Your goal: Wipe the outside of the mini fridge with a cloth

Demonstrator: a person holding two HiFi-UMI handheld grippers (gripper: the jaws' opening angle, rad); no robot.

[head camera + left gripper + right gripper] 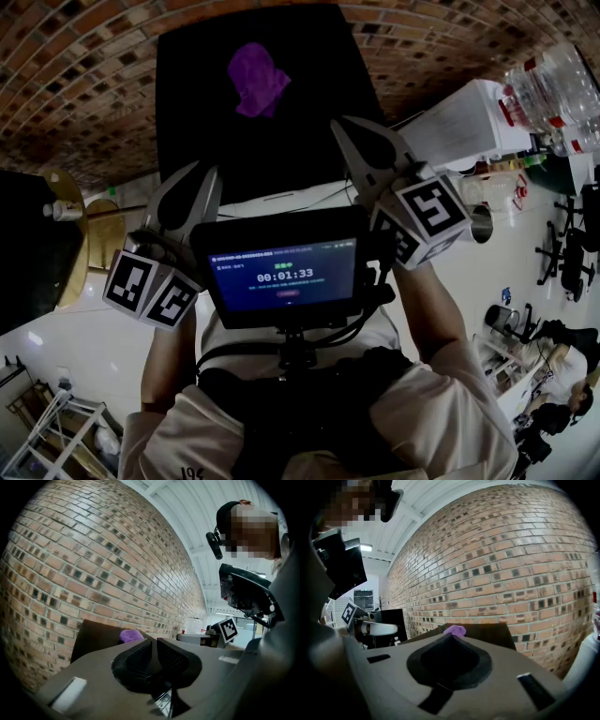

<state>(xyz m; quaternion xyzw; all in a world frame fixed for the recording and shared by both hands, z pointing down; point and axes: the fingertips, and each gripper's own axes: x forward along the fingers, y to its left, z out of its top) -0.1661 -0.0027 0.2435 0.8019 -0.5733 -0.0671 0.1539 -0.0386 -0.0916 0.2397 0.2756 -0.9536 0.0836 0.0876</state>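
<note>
Brick wall (84, 56), white cabinet (459, 122) and clear plastic bottles (553, 94) at the right.

Mini fridge (187, 103): the head view shows only its black top; its near edge is partly behind the screen (281, 272).
Cloth (455, 630): lower part hidden by the right gripper (449, 637) in that gripper's view.
Bottles (553, 89): cut off at the head view's upper right corner.

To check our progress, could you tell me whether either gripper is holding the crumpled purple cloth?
No, the crumpled purple cloth lies loose atop the black mini fridge.
</note>
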